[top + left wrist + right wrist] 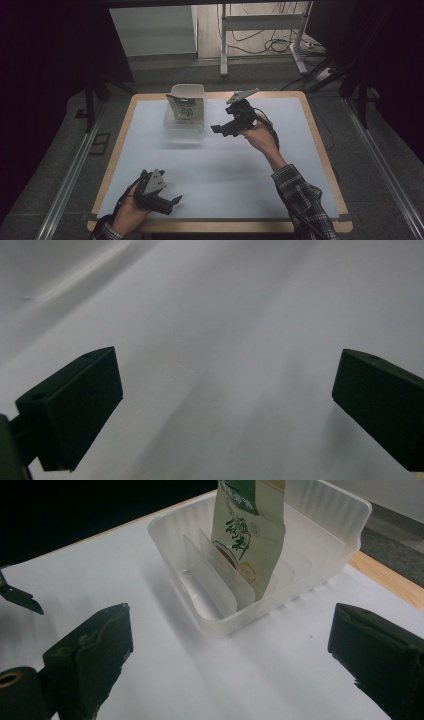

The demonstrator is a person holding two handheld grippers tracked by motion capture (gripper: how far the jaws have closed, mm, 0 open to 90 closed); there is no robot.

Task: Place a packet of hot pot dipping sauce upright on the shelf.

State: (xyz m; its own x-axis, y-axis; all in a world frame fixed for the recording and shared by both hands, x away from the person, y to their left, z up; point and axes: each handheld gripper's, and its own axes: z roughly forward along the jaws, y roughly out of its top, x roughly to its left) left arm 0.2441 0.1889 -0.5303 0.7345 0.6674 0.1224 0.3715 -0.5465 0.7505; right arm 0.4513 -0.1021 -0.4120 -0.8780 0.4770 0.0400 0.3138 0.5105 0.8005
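Far half of white table sheet (210, 165): clear plastic bin (186, 117), rectangular, with upright clear dividers (212, 577) inside forming slots. One green-and-cream snack pouch (186, 109) standing upright in a slot, leaning a little against a divider, top edge rising above the bin rim. From the right gripper view, same pouch (248, 535) seen in the slot behind the two nearer dividers; nearer slots bare.

Right gripper (223, 130) held above the sheet just right of the bin, pointed toward it, not touching bin or pouch. Jaws spread wide, nothing between them. Grey three-cornered plate on top tilted up. Plaid sleeve (300, 200) reaching in from lower right.

Left gripper (172, 202) low over near left part of the sheet, well apart from the bin. Jaws likewise wide, nothing held; bare white sheet (225, 340) between them in the left gripper view.

Wooden table edge (320, 145) visible round the sheet.
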